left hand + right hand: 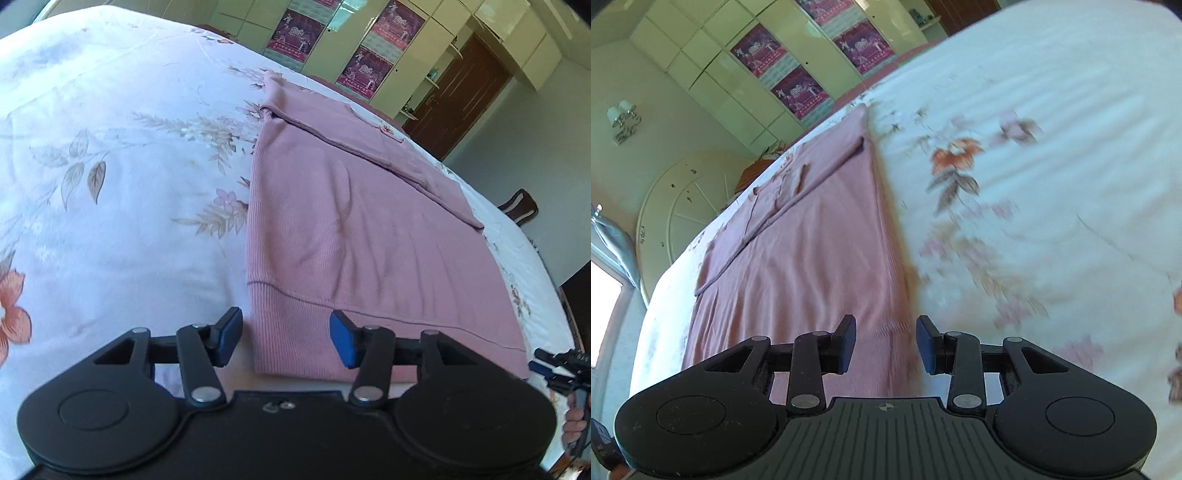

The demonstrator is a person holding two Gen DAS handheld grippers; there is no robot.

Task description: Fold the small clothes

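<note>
A pink ribbed sweater (354, 236) lies flat on the floral bedsheet (122, 177), its sides folded in to a long strip, ribbed hem nearest me. My left gripper (286, 338) is open and empty, its blue pads straddling the hem's near left corner just above the cloth. The sweater also shows in the right wrist view (812, 251). My right gripper (886, 345) is open and empty, over the hem's right corner. The right gripper also shows at the right edge of the left wrist view (554, 365).
The bedsheet (1052, 184) spreads wide on both sides of the sweater. A wardrobe with posters (369, 44), a brown door (465, 96) and a chair (519, 206) stand beyond the bed. A round headboard (683, 206) is at the left.
</note>
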